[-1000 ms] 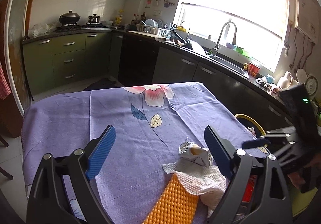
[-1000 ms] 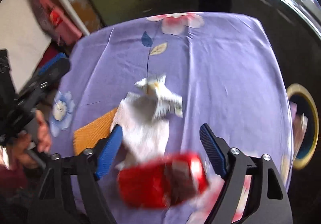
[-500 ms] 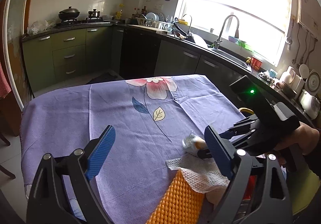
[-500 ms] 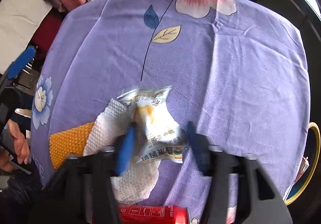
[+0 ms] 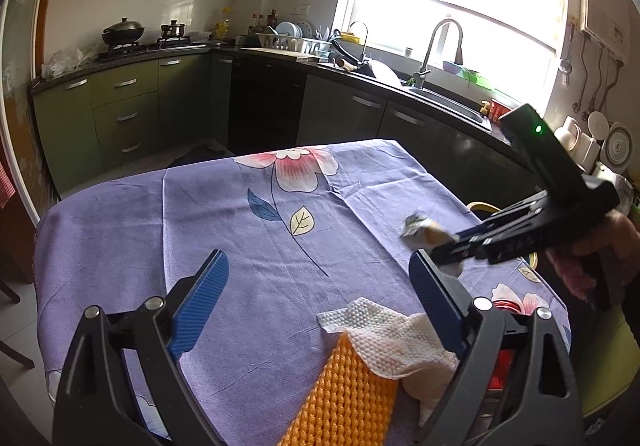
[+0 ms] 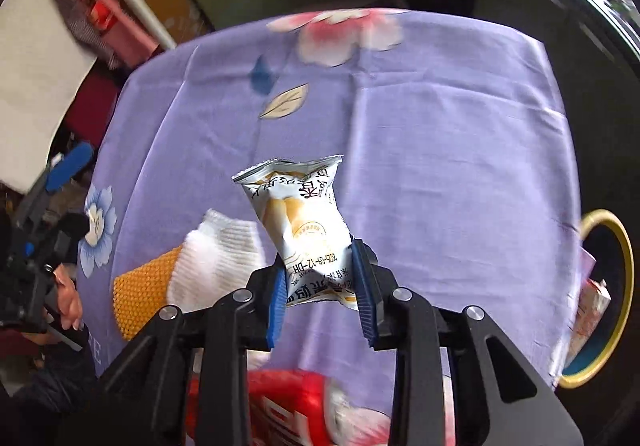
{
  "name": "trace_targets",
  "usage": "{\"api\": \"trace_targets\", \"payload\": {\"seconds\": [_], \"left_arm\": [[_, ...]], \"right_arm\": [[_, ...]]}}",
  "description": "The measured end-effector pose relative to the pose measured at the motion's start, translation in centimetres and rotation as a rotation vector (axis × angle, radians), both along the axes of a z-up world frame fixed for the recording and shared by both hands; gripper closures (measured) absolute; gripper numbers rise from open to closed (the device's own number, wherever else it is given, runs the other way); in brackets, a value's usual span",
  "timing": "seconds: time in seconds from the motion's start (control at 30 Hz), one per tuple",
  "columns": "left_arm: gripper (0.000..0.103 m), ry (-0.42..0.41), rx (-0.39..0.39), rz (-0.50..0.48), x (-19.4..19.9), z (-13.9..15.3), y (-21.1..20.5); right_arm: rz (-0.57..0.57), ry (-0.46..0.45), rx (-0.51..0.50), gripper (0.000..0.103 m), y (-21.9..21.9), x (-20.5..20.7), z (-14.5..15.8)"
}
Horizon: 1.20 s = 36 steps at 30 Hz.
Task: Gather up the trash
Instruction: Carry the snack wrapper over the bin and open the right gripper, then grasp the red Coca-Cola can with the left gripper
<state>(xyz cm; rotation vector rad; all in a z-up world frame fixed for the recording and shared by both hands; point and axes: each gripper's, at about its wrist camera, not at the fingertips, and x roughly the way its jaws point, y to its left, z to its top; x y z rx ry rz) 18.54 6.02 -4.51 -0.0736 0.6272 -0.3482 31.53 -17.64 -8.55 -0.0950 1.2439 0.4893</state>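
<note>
My right gripper (image 6: 320, 286) is shut on a crumpled silver snack wrapper (image 6: 304, 230) and holds it above the purple tablecloth (image 6: 440, 134). In the left wrist view the right gripper (image 5: 448, 250) hovers at the table's right side with the wrapper (image 5: 418, 232) in its tips. My left gripper (image 5: 316, 298) is open and empty above the near part of the table. A white paper towel (image 5: 396, 338) lies on an orange mat (image 5: 348, 402) by its right finger. A red can (image 6: 288, 406) lies below my right gripper.
A yellow-rimmed trash bin (image 6: 604, 298) with trash in it stands beyond the table's right edge. Kitchen counters, a sink (image 5: 444, 94) and a stove (image 5: 140, 42) run along the far walls. The person's hand (image 6: 68, 298) holds the left gripper.
My right gripper closed on the snack wrapper and lifted it off the paper towel, moving it up and toward the table's right side. My left gripper has stayed open and nearly still.
</note>
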Motion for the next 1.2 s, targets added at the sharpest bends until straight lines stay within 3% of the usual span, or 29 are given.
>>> {"api": "trace_targets", "payload": {"seconds": [0.3,0.6,0.87,0.97,1.0,1.2], "left_arm": [[0.015,-0.006,0.022,-0.042,-0.6,-0.1,-1.1],[0.014,-0.002,0.055,-0.083,-0.7,-0.4,-2.2],[0.013,-0.001,0.061,-0.121,-0.8,-0.7,-3.0],[0.013,0.008,0.058,-0.134,-0.8,-0.9,-3.2],[0.013,0.015,0.051,-0.143,-0.7,-0.9,-3.2],[0.009,0.030,0.051,-0.256,-1.7,-1.1,-4.9]], "right_arm": [[-0.342,-0.039,-0.021,0.072,-15.2,0.9,1.6],[-0.641,-0.014,-0.097,0.071,-28.2,2.5,-1.0],[-0.825,0.058,-0.108,0.070,-34.6,5.2,-4.1],[-0.877,0.085,-0.122,0.059,-36.3,5.1,-4.9],[-0.896,0.083,-0.117,0.051,-36.9,4.7,-4.9],[-0.875,0.034,-0.072,0.046,-37.3,1.8,-3.0]]}}
